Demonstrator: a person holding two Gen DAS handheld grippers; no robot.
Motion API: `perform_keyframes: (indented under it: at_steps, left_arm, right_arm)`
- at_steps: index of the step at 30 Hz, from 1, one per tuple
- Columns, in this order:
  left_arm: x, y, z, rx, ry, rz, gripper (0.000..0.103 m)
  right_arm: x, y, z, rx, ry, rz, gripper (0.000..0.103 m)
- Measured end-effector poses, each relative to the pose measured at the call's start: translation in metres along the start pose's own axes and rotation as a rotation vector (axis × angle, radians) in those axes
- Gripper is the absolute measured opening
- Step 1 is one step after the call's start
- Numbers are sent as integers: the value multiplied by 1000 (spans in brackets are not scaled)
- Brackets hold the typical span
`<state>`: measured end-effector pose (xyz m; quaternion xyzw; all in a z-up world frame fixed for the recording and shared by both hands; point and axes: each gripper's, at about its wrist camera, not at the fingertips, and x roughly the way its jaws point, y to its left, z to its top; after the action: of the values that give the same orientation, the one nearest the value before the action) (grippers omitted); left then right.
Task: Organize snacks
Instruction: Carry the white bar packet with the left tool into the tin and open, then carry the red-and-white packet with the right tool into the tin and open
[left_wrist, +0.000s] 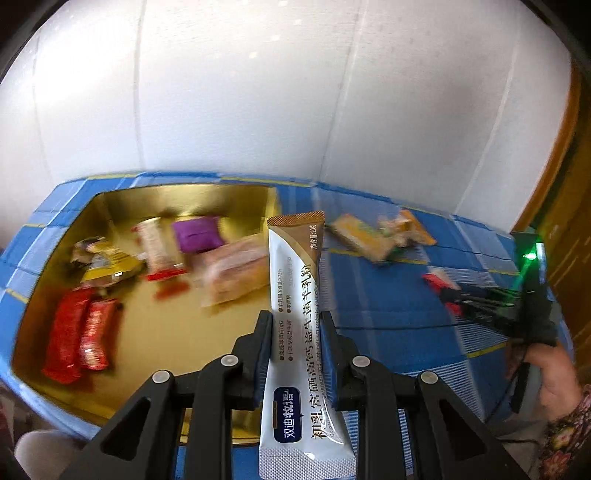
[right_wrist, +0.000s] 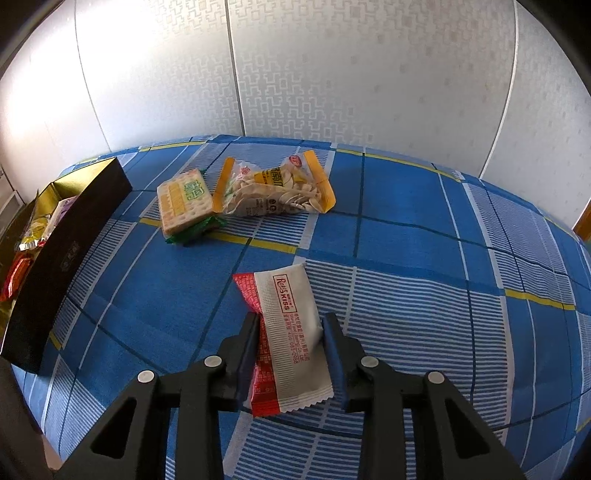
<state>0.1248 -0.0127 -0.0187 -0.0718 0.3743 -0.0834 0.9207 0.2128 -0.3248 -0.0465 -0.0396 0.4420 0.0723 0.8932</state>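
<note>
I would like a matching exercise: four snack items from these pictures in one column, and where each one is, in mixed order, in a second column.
Items:
1. white and gold stick sachet
2. red and white packet
3. purple packet
4. bag of seeds

Places:
A. lying in the gold box
B. on the blue cloth, beside the cracker pack
C. held in the left gripper
D. on the cloth between the right gripper fingers

Pairs: 1-C, 2-D, 3-A, 4-B
</note>
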Motion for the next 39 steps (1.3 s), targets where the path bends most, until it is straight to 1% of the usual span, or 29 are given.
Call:
perform_keyframes:
  at_steps: [5, 10, 14, 21, 24, 26, 28, 31, 33, 36, 38, 39]
  left_arm:
    - [5, 46, -6, -64, 56, 56, 25]
    - [9, 72, -10, -79, 94, 91, 25]
    - [14, 87, -6, -97, 119, 102, 25]
    - [32, 101, 9, -55, 159, 155, 25]
    - [41, 109, 14, -35, 165, 228, 25]
    - [45, 118, 16, -56, 179, 239, 25]
    - [46, 126, 14, -84, 194, 233, 25]
    - [42, 127, 7, -92, 183, 210, 29]
    - [36, 126, -1, -92, 149, 178, 32]
    - [24, 125, -15, -100, 79, 143, 46]
    - [13, 124, -17, -108, 26, 121, 48]
    - [5, 123, -18, -97, -10, 120, 56]
  right_arm:
    - [-3, -4, 3, 30, -21, -5, 34]
    - [-3, -6, 3, 52, -24, -2, 34]
    - [-3, -5, 3, 60, -21, 2, 34]
    - [-1, -3, 2, 56, -21, -3, 34]
    - [-1, -4, 2, 57, -23, 0, 34]
    - [0, -5, 2, 59, -25, 2, 34]
    - [-1, -5, 2, 63, -28, 3, 34]
    - [-3, -5, 3, 74, -40, 6, 34]
    - [-5, -5, 4, 88, -52, 17, 34]
    - [-10, -2, 6, 99, -82, 38, 34]
    - [-15, 2, 6, 107, -107, 59, 34]
    - [-19, 5, 6, 114, -122, 79, 34]
